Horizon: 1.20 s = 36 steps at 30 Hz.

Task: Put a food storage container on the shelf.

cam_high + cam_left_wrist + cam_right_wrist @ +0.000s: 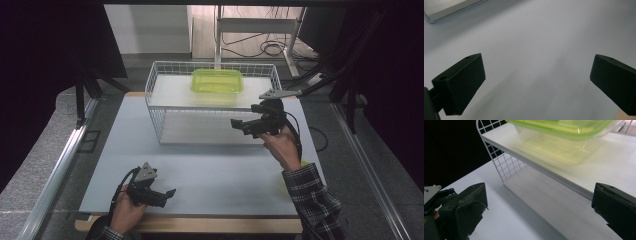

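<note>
Now the right gripper [248,125] hangs just in front of the white wire rack [162,107], jaws spread wide and holding nothing. On the rack's upper shelf sits a green container [217,80]. Near the table's [220,175] front edge, the left gripper [162,195] is wide too, empty.

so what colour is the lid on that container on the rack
Bright yellow-green lid, clearest in the right gripper view.

Dim surroundings are swallowing the high view's sides in black, while the pale table [200,165] is catching soft, even light. Both gripper views are looking slightly smeared (the tabletop especially), with faint shadows spreading beneath the wire rack [499,162].
</note>
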Available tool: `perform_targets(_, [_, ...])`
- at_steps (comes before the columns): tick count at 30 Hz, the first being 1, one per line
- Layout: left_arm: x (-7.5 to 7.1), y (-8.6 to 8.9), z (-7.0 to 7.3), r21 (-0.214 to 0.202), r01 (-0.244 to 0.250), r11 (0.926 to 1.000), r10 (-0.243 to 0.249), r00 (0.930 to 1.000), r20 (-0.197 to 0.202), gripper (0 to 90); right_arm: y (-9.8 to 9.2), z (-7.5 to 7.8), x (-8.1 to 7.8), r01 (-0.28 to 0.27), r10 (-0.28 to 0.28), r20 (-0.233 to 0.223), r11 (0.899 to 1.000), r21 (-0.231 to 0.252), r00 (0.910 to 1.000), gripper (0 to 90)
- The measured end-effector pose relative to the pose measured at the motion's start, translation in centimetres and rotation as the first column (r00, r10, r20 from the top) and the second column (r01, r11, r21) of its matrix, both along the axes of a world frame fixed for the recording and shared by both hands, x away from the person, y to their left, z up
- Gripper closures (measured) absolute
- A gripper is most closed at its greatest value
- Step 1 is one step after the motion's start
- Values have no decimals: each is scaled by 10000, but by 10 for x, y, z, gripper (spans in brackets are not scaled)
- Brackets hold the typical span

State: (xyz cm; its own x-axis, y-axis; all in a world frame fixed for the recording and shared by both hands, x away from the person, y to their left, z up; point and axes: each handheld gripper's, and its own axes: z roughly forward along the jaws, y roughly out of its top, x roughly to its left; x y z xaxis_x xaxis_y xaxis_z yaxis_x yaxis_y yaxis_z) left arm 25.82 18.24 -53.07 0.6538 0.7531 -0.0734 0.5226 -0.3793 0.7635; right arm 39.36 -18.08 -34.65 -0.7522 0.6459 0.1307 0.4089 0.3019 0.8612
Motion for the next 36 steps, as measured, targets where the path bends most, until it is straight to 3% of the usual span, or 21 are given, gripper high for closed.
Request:
perform_targets(20, [0,-3,-1,158,151,9998,-148,9998,-165,0,-16,-31,-38,186,-184,48,9982,-575,9998,5])
perform_targets(27, [0,-3,-1,225,177,9996,-172,9997,-190,0,-28,-46,-50,489,-487,51,9959,-755,9988,5])
perform_targets(36, [0,-4,-1,224,175,9996,-170,9997,-190,0,-41,-64,-63,860,-814,465,9904,-1085,9956,7])
